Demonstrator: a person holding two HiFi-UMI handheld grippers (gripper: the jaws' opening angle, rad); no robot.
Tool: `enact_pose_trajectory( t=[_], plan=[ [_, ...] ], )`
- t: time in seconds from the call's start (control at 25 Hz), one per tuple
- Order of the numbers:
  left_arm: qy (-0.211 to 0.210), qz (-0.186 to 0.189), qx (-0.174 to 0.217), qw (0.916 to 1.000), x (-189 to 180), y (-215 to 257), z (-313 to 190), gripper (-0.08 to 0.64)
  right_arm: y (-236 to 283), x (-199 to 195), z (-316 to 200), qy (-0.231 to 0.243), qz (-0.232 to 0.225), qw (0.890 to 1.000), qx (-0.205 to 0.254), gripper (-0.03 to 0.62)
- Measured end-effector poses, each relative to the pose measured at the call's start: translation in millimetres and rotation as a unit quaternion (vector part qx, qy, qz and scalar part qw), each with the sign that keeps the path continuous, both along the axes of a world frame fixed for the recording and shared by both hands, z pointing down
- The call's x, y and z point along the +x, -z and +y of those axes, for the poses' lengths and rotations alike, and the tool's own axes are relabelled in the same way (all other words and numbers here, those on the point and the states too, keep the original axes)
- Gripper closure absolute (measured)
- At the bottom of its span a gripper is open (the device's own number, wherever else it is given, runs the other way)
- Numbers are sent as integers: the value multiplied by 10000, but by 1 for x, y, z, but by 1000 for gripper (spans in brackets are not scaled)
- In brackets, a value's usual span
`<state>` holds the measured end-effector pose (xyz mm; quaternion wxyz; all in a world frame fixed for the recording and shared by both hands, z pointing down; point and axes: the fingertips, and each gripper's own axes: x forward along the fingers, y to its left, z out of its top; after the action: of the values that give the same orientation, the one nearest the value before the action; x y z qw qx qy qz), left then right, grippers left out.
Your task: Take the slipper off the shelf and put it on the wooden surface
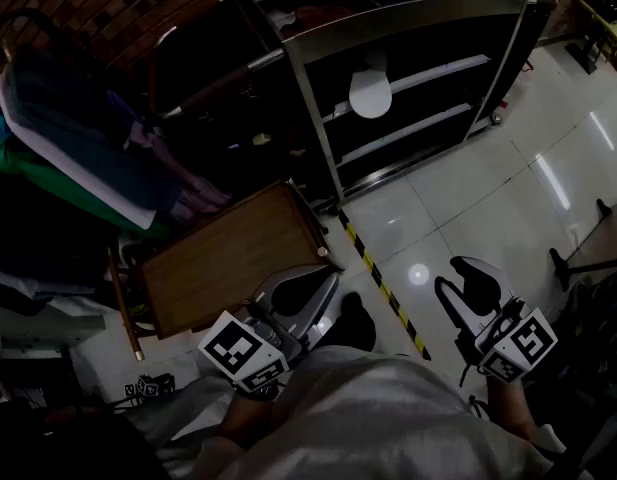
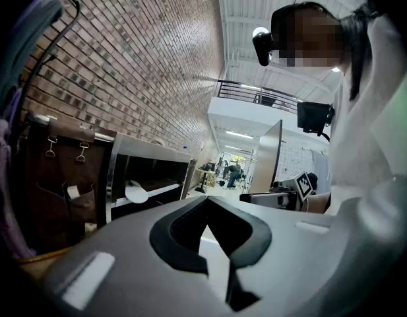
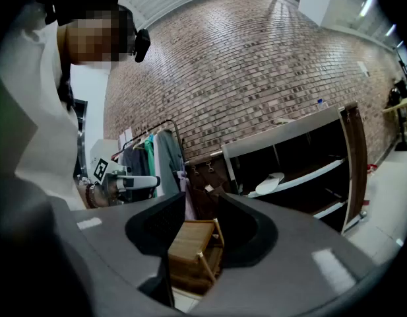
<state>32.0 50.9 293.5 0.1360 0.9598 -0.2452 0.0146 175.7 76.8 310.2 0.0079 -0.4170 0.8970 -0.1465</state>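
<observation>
Flat white slipper: likely light, floppy; pinch its front edge. Left gripper closed, right gripper slightly parted, both empty.

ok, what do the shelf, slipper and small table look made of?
Shelf: metal by the look, grey frame with a dull sheen.
Slipper: white, smooth, matte; foam or rubber perhaps, unclear.
Small table: wood, light brown with visible grain.

White slipper on shelf

White slipper on upper shelf
</observation>
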Motion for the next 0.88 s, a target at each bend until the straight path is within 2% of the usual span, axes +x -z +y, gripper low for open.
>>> enact_pose_trajectory(
  t=[0.12,0.2,0.24,0.36,0.56,0.72,0.88],
  plan=[
    [-485,-227,121,9985,-2,-5,-30,568,7,-8,-38,-245,-82,9997,5,446],
    [-618,-368,203,9972,-4,-9,-54,568,8,-16,-61,-300,-156,9994,0,449],
    [-627,-345,245,9971,-4,-9,-66,568,6,-20,-71,-282,-136,9995,-22,449],
    [-636,40,274,9976,-4,-3,-90,568,-6,-22,-92,-201,-27,9995,-229,449],
    [-380,138,22,9992,-3,-17,-132,568,-21,-8,-159,-245,-367,9976,-539,454],
    [-43,113,61,9999,-3,-18,-178,568,-54,6,-231,-61,-793,9924,-937,453],
    [370,-5,110,9993,11,-8,-229,568,-84,27,-312,88,-756,9896,-1219,453]
  ],
)
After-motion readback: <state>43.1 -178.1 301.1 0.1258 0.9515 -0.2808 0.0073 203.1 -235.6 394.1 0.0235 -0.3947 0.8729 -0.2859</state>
